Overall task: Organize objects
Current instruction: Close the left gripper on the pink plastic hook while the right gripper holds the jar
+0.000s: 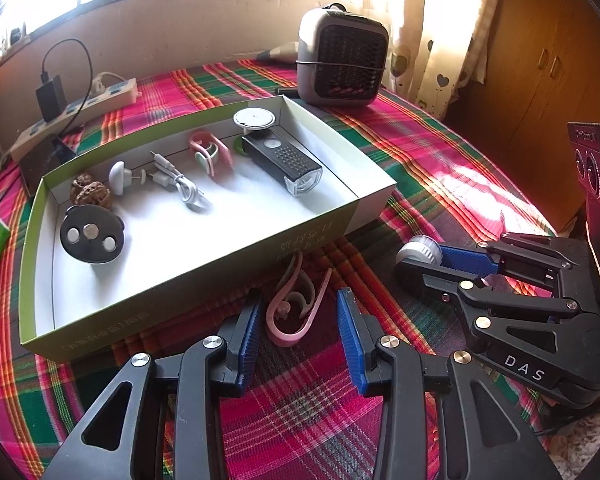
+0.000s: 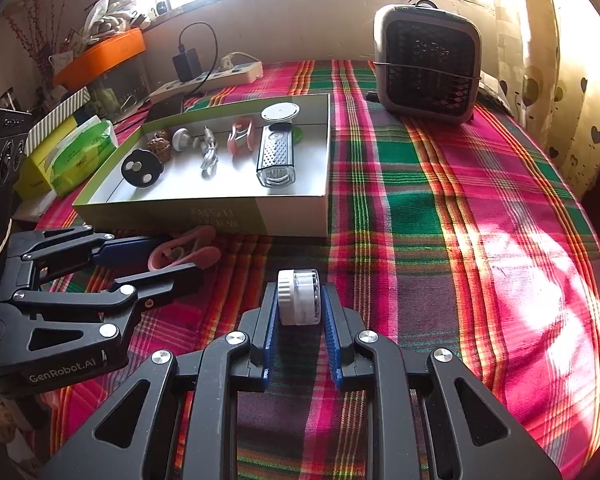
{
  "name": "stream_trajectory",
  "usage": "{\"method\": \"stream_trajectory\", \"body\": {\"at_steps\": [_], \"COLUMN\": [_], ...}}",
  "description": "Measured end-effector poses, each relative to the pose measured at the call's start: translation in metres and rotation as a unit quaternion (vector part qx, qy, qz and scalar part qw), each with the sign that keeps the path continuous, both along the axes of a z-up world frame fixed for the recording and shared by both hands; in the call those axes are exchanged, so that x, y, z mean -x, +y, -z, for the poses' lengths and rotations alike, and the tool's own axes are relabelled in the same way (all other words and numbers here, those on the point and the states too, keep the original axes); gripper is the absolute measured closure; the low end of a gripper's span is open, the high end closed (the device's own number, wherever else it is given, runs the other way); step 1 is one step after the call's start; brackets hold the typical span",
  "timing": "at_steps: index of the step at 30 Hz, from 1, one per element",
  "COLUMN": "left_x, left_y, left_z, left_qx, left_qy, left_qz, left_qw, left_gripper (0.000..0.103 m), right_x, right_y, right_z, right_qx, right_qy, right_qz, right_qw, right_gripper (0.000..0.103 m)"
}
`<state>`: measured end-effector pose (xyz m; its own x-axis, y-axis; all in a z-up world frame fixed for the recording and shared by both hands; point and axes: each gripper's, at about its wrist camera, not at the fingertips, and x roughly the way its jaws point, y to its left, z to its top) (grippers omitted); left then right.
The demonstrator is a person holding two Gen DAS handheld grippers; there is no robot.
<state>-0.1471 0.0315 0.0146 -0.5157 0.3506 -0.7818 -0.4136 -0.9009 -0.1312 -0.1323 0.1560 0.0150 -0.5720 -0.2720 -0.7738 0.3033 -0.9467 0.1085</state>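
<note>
- Right gripper (image 2: 300, 300) was clenched on the jar (image 2: 299, 297), white cap facing left, just above the cloth (image 2: 440, 208) and in front of the box (image 2: 204, 210).
- Left gripper (image 1: 300, 320) stood released, pads (image 1: 350, 340) wide apart and straddling the pink earhook (image 1: 290, 312), which lay on the cloth just before the box's near wall.
- No pad touched the earhook yet, judging by the gap on both sides.
- Box already held a bike light (image 1: 286, 162), cable (image 1: 180, 186), pink clip (image 1: 210, 152), walnuts (image 1: 90, 192) and a black disc (image 1: 91, 234); its near half was bare.
- To do the pick well: lower until the pads flank the loop's thick part, close square on it, not on the thin tail.
- Earhook looked soft and springy; a slow squeeze should keep it from flipping out.
- Lift clear of the wall before crossing, since the earhook sat close under it.
- Grippers sat near each other; one should likely move at a time.
</note>
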Motion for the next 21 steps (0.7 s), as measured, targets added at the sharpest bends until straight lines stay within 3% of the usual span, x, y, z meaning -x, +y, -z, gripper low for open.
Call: {"method": "stream_trajectory", "body": {"at_steps": [10,21], "left_x": [-0.0023,-0.0035], "left_y": [0.0038,0.0029], "left_z": [0.001,0.0015], "left_qx": [0.011,0.018], "left_qy": [0.012,0.019], "left_qz": [-0.007,-0.018], "left_qw": [0.9998,0.9995], "left_gripper": [0.068,0.076], "right_x": [0.0026,0.0017], "right_y": [0.0002,-0.0015], "right_z": [0.0006,0.001], "right_qx": [0.0,-0.007], "right_qy": [0.002,0.005], "right_qz": [0.0,0.001], "right_qw": [1.0,1.0], "right_gripper": [0.08,0.081]}}
